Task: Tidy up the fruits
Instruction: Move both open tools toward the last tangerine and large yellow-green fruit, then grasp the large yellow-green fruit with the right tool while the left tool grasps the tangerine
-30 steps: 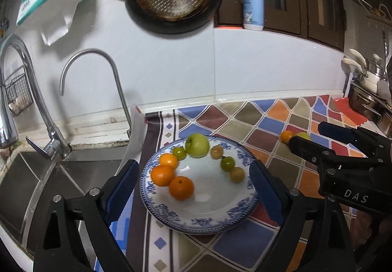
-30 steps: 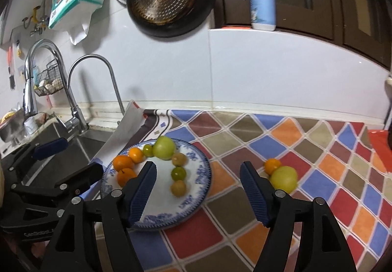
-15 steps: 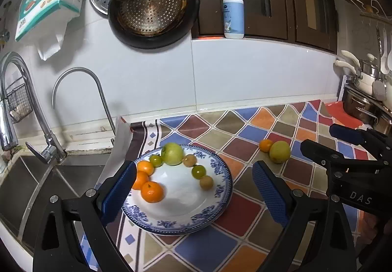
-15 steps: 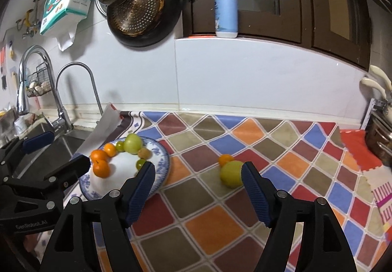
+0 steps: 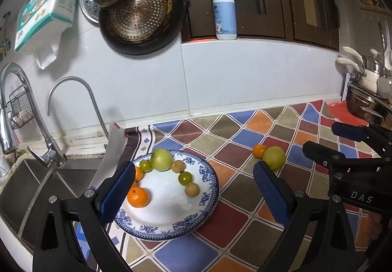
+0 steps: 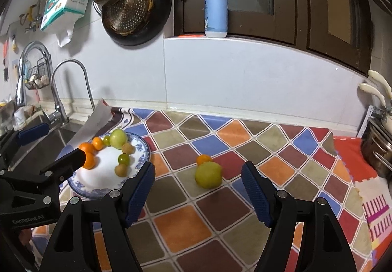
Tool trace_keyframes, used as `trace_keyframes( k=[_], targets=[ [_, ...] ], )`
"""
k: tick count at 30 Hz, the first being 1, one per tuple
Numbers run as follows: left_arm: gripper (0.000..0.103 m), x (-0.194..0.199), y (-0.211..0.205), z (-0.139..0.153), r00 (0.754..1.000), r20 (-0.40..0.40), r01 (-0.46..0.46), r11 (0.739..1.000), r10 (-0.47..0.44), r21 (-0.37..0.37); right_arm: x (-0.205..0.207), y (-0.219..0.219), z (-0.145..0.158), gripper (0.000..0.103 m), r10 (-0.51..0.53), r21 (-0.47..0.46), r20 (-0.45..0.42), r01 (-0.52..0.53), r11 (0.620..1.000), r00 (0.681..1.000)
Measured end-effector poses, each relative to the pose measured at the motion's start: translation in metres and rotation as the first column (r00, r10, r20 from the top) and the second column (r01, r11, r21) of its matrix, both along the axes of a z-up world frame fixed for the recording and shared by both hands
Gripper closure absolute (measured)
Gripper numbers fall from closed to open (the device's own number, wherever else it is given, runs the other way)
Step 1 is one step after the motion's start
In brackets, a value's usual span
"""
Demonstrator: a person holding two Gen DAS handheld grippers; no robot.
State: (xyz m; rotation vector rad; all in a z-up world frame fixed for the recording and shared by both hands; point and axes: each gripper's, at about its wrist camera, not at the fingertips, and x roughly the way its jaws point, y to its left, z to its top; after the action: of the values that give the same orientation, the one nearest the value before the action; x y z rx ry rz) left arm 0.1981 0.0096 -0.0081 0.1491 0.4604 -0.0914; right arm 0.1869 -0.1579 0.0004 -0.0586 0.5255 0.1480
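Note:
A blue-and-white plate (image 5: 208, 201) on the patterned counter holds a green apple (image 5: 161, 159), three oranges (image 5: 138, 196) and several small green and brown fruits in an arc. It also shows in the right wrist view (image 6: 140, 149). A yellow-green fruit (image 6: 208, 175) and a small orange (image 6: 204, 159) lie together on the counter right of the plate, also seen in the left wrist view (image 5: 274, 157). My left gripper (image 5: 193, 192) is open and empty, held over the plate. My right gripper (image 6: 198, 195) is open and empty, just in front of the yellow-green fruit.
A sink (image 5: 36, 188) with two faucets (image 5: 71, 100) lies left of the plate. Pans (image 5: 139, 15) hang on the wall. A soap bottle (image 6: 216, 7) stands on the ledge. Pots (image 5: 367, 105) stand at the right edge. A red mat (image 6: 355, 161) lies right.
Both grippers have pulled back and shifted right. The right gripper now faces the yellow-green fruit and small orange instead of the plate. Both stay open; no fruit has moved.

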Motion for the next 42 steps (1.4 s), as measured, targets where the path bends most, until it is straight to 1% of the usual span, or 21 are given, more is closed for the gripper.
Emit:
trace_keyframes(
  k=[2, 6, 12, 23, 29, 30, 31, 35, 37, 42],
  targets=[
    [0.005, 0.004, -0.003, -0.002, 1.0, -0.001, 0.01, 1.0, -0.01, 0.004, 0.006, -0.002, -0.005, 0.03, 0.006, -0.007, -0.009, -0.006, 1.0, 1.0],
    [0.005, 0.019, -0.008, -0.01, 0.999, -0.028, 0.04, 0.999, -0.04, -0.001, 0.02, -0.005, -0.016, 0.03, 0.019, -0.013, -0.033, -0.02, 1.0, 0.999],
    [0.005, 0.043, -0.016, -0.023, 0.996, -0.062, 0.072, 0.997, -0.07, 0.024, 0.046, -0.007, -0.036, 0.03, 0.03, -0.014, -0.082, -0.031, 0.999, 0.996],
    [0.005, 0.085, -0.028, -0.051, 0.986, -0.134, 0.105, 0.993, -0.097, 0.057, 0.097, -0.007, -0.078, 0.03, 0.027, 0.004, -0.192, -0.027, 1.0, 0.981],
    [0.005, 0.098, -0.031, -0.063, 0.981, -0.167, 0.115, 0.992, -0.104, 0.055, 0.114, -0.009, -0.091, 0.03, 0.023, 0.014, -0.224, -0.02, 1.0, 0.974],
    [0.005, 0.1, -0.031, -0.064, 0.98, -0.17, 0.117, 0.992, -0.106, 0.054, 0.116, -0.009, -0.093, 0.031, 0.024, 0.014, -0.229, -0.021, 1.0, 0.973],
    [0.005, 0.102, -0.032, -0.065, 0.979, -0.173, 0.119, 0.992, -0.108, 0.052, 0.118, -0.008, -0.095, 0.035, 0.023, 0.012, -0.236, -0.021, 1.0, 0.972],
    [0.005, 0.106, -0.036, -0.069, 0.976, -0.185, 0.125, 0.991, -0.113, 0.054, 0.122, -0.01, -0.1, 0.042, 0.034, 0.034, -0.26, -0.026, 0.999, 0.965],
    [0.005, 0.108, -0.038, -0.071, 0.975, -0.191, 0.129, 0.99, -0.117, 0.054, 0.123, -0.012, -0.1, 0.05, 0.046, 0.051, -0.269, -0.033, 0.998, 0.962],
    [0.005, 0.11, -0.044, -0.071, 0.971, -0.197, 0.145, 0.988, -0.133, 0.05, 0.121, -0.016, -0.098, 0.05, 0.048, 0.084, -0.272, -0.026, 0.996, 0.961]
  ],
)
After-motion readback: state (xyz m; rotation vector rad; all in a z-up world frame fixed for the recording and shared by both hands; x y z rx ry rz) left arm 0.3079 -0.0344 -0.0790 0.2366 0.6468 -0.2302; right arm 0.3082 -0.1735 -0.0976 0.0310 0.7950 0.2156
